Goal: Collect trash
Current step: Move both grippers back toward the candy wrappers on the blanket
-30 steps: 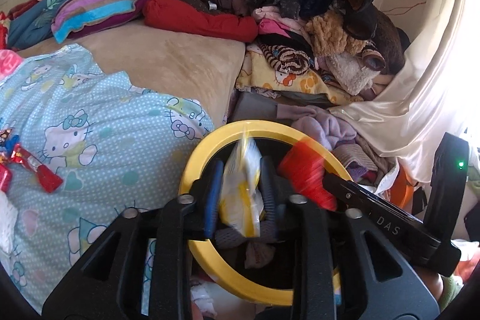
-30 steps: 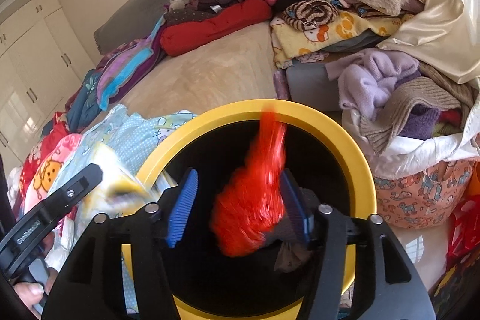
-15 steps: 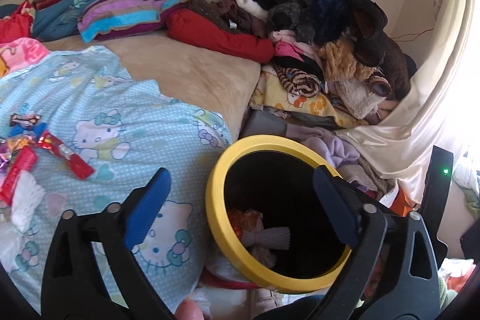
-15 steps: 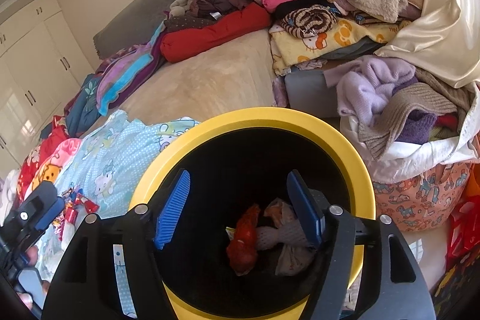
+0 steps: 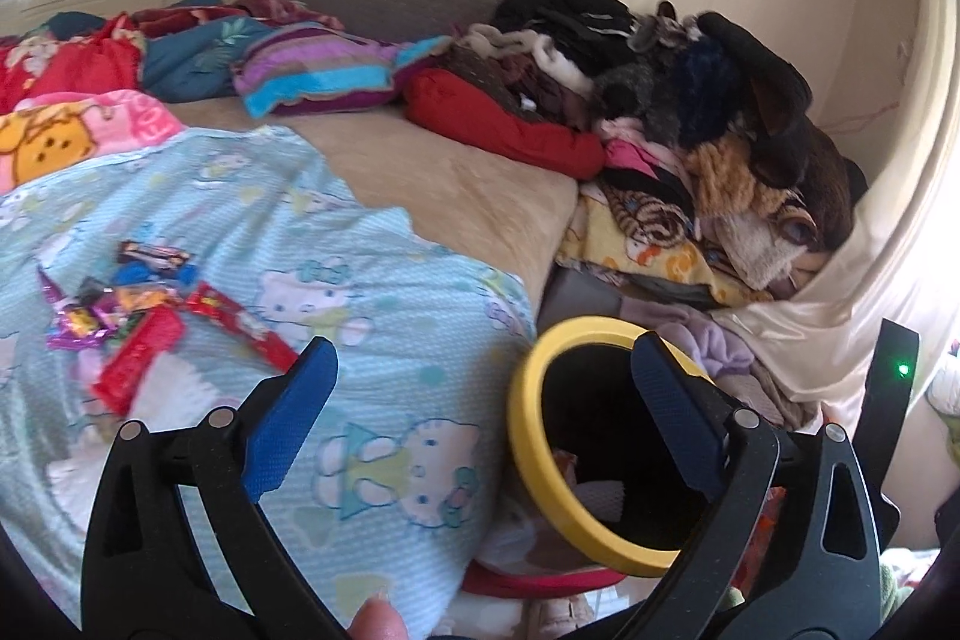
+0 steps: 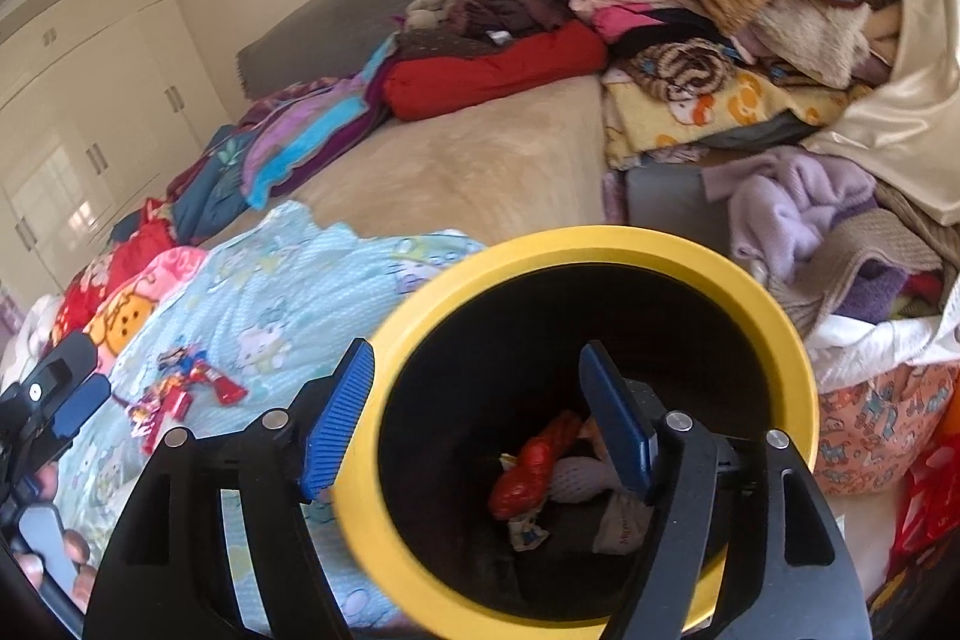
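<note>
Left of the yellow-rimmed black bin (image 5: 528,436), scattered shiny candy wrappers (image 5: 144,316) lie nearer the empty, wide-apart left gripper (image 5: 480,400); right gripper (image 6: 480,412) opening, empty, over bin.

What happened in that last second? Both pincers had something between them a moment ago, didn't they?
Yes. The left gripper let go of a yellow-white wrapper, the right gripper a crumpled red wrapper; both dropped into the yellow-rimmed black bin. The right jaws are opening further with nothing between them. The left gripper swung away toward the heap of sweet wrappers on the light blue cartoon-cat blanket. The bin, the heap and the clothes stayed put.
</note>
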Tool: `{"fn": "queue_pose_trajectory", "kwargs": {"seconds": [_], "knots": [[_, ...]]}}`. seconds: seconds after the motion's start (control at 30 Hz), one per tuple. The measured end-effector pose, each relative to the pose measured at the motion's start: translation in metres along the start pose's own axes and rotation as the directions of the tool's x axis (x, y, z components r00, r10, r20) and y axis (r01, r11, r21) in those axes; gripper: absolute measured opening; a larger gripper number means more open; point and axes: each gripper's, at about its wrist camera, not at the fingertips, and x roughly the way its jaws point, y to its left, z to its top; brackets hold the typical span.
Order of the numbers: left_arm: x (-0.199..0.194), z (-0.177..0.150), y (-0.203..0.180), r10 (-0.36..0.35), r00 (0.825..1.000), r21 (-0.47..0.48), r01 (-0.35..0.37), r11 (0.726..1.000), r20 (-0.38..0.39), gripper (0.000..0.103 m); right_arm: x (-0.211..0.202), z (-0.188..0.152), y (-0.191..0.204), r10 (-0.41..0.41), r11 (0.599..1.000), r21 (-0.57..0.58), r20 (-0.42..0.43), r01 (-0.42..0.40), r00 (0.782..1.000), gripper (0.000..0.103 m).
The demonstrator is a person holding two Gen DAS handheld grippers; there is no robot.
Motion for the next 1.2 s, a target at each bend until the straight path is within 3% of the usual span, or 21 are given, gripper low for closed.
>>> {"fn": "queue_pose_trajectory", "kwargs": {"seconds": [0.5,1.2], "knots": [[-0.045,0.008,0.074,0.118,0.99,-0.109,-0.109,0.988,0.079,0.09,-0.003,-0.021,0.09,0.117,0.978,-0.169,-0.04,-0.122,0.992,0.073],[-0.074,0.006,0.161,0.229,0.97,-0.214,-0.207,0.955,0.084,0.09,0.014,-0.063,0.206,0.239,0.897,-0.345,-0.146,-0.276,0.96,0.073]]}}
